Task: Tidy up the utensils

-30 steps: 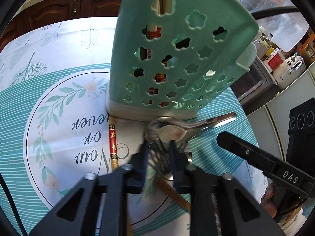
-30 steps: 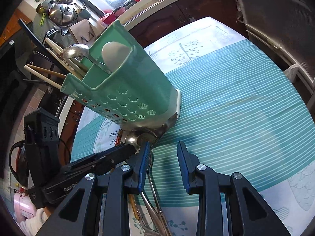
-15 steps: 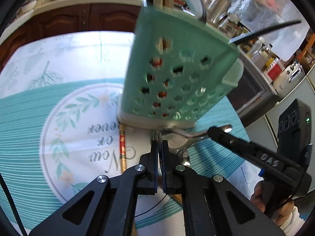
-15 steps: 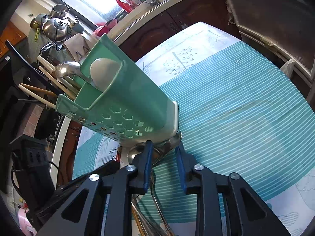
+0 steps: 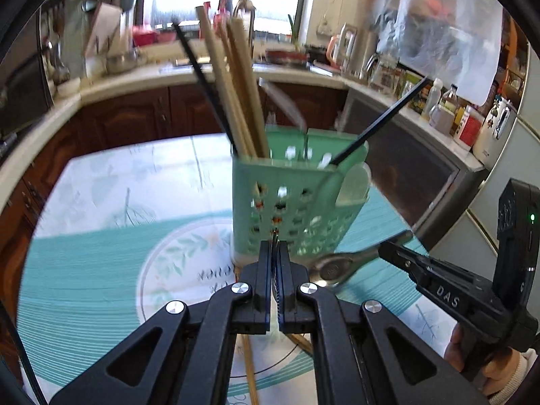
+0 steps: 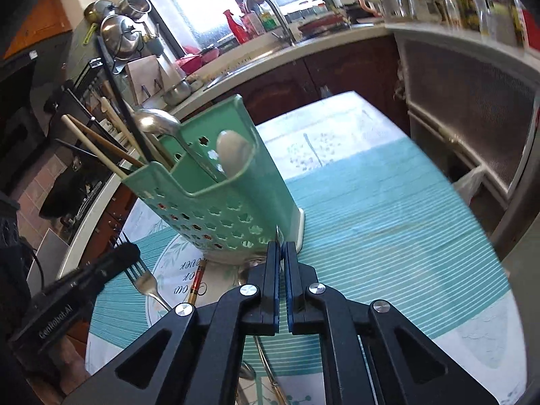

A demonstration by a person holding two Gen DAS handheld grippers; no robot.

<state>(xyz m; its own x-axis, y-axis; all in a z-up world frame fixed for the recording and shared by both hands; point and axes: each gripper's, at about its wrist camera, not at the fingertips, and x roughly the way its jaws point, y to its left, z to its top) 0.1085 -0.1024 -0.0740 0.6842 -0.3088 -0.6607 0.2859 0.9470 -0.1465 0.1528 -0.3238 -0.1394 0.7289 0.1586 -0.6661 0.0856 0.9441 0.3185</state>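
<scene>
Left wrist view: the left gripper (image 5: 275, 246) is being kept clenched on a fork (image 6: 143, 275), whose tines are being seen poking past its tip in the right wrist view. A metal spoon (image 5: 341, 265) is being gripped by its handle in the closed right gripper (image 6: 282, 249), its bowl being held low beside the base of the green utensil holder (image 5: 297, 202). Chopsticks (image 5: 233, 87) and another spoon (image 6: 158, 123) are being kept upright inside the holder, which is standing on the teal tablecloth (image 6: 388, 222). A red-banded chopstick (image 6: 197, 280) is lying flat near the holder's base
</scene>
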